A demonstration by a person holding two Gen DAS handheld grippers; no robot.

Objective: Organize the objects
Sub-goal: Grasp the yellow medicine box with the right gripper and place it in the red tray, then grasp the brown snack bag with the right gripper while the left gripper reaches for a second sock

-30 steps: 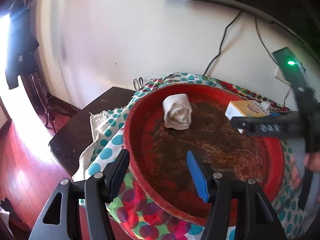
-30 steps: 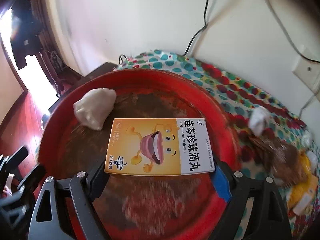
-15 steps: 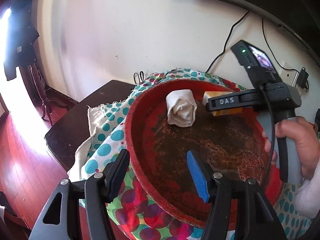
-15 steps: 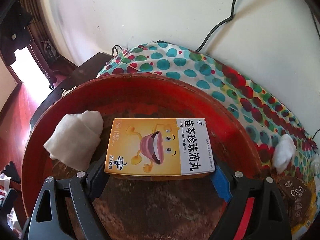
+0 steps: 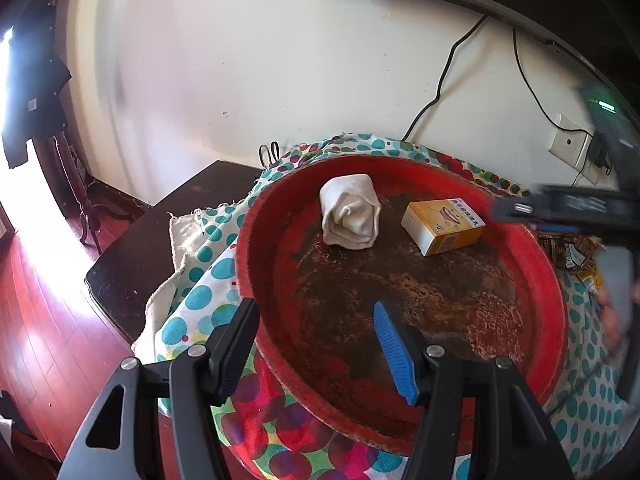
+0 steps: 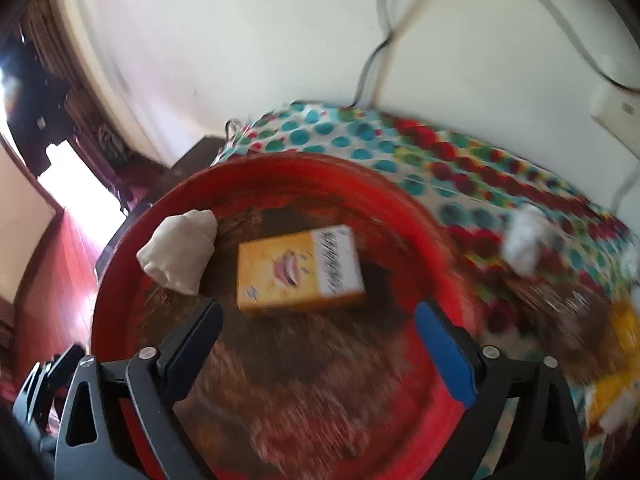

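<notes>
The yellow-orange cardboard box (image 6: 298,268) is a small flat carton with a cartoon mouth printed on its top face and a white panel of dark lettering at one end. It lies flat inside the round red tray (image 5: 552,276), toward the far side. Just beside it, apart from it, sits a rolled off-white cloth (image 5: 350,210), soft and creased. The tray is shallow with a raised rim; its red coating is worn off across the middle to a rough brown patch. It rests on a polka-dot cloth (image 5: 200,296) in teal, red and green that covers a dark tabletop (image 5: 148,240).

The right claw (image 6: 316,344) hangs above the tray with its jaws opening, nothing between them; the box lies beyond its tips. The left claw (image 5: 316,340) stands open, its black finger outside the tray's near rim and its blue-padded one inside, neither pressing on it.
</notes>
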